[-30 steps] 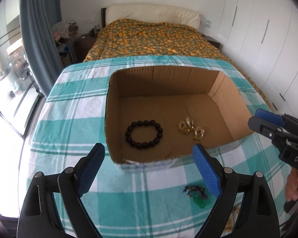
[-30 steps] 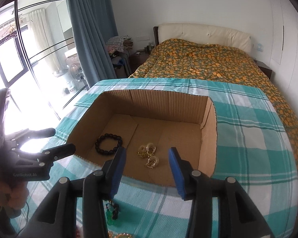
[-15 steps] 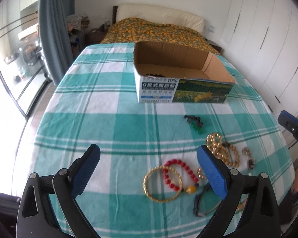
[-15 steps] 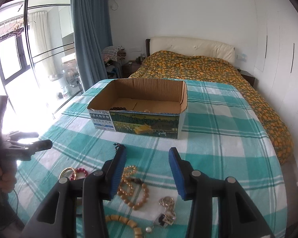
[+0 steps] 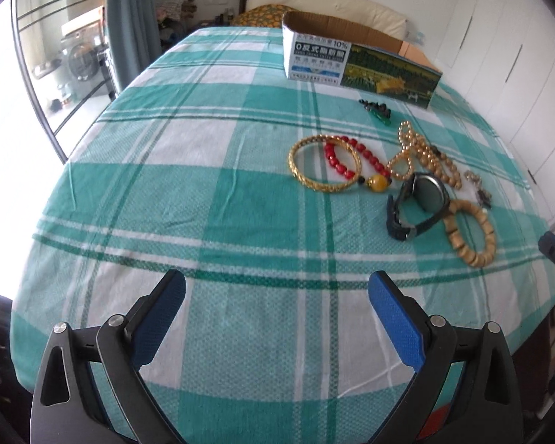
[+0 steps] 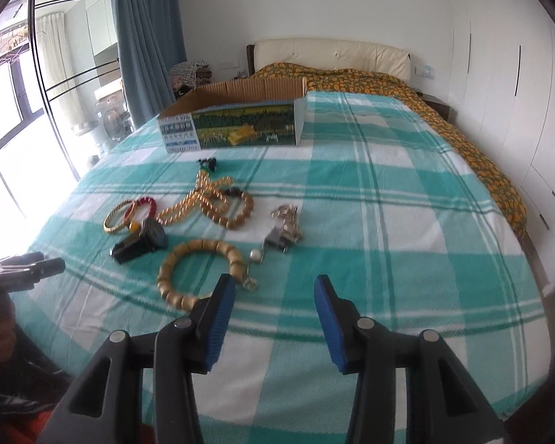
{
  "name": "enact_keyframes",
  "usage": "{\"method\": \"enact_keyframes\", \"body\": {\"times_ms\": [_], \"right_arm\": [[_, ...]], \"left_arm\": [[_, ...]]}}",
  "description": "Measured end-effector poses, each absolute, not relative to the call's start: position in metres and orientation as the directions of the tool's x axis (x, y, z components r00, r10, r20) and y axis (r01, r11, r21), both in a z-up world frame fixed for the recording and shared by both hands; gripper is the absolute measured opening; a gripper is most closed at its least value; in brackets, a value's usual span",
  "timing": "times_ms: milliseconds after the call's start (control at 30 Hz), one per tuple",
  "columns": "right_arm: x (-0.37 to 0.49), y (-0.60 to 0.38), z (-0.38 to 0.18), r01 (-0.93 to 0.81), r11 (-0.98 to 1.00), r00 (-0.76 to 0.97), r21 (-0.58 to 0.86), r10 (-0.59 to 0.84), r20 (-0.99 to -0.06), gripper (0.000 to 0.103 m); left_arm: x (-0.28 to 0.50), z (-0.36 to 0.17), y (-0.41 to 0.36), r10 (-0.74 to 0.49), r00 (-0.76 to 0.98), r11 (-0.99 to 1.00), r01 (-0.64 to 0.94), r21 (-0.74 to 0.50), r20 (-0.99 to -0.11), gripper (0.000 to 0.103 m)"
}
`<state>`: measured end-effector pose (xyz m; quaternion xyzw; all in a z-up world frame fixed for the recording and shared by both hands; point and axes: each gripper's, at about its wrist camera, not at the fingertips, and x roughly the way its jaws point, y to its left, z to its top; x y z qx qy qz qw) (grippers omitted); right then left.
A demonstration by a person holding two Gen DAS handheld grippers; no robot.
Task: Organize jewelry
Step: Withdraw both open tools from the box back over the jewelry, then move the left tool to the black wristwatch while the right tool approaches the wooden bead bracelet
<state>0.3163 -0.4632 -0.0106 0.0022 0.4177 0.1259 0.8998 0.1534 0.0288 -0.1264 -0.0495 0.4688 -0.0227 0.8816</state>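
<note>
Tongs on both sides are hanging released and empty above the near edge of the checked teal-and-white cloth covering the surface [image 5: 174, 199]. The right tongs [image 6: 273, 309] are sitting closest to the jewelry: the wooden bead bracelet [image 6: 199, 272], a loop of chunky, matte, barrel-shaped beads, is lying just ahead of and touching the line of their left finger, with a small pearl-and-metal charm [image 6: 254, 259] just ahead between the fingers. The left tongs [image 5: 277, 318] are hovering well back, with the whole cluster lying ahead and to their right, so I judge the right hand the better placed for the next pick.

Slightly farther ahead of the right tongs and leftward, a black wristwatch [image 6: 144, 242] is resting on its side, strap curled, long axis running roughly left to right. Beyond it, a gold mesh bangle [image 5: 325, 162], rigid and shiny, is overlapping a red bead bracelet [image 5: 355, 159] with an amber bead. To the right of those, a tangle of glossy golden-brown bead strands [image 6: 218, 199] is sprawling loosely, and a silvery metal keychain piece [image 6: 285, 229] is lying apart, straight ahead. A small dark and green ornament [image 5: 379, 109] is sitting farther still.

Farthest, the open cardboard box [image 6: 240, 122], printed front facing the tongs, is waiting as the likely destination; its contents are hidden from here.
</note>
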Motion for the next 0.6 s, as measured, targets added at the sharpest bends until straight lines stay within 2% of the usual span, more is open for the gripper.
{"method": "enact_keyframes", "body": {"times_ms": [433, 600], "right_arm": [[0.32, -0.441, -0.032, -0.227, 0.958, 0.579, 0.177, 0.279, -0.766, 0.045], [0.322, -0.435, -0.035, -0.227, 0.955, 0.568, 0.19, 0.289, -0.771, 0.045]], "left_arm": [[0.173, -0.113, 0.004, -0.181, 0.595, 0.979, 0.03, -0.204, -0.783, 0.099], [0.188, -0.116, -0.011, -0.15, 0.6, 0.984, 0.017, -0.175, -0.786, 0.099]]}}
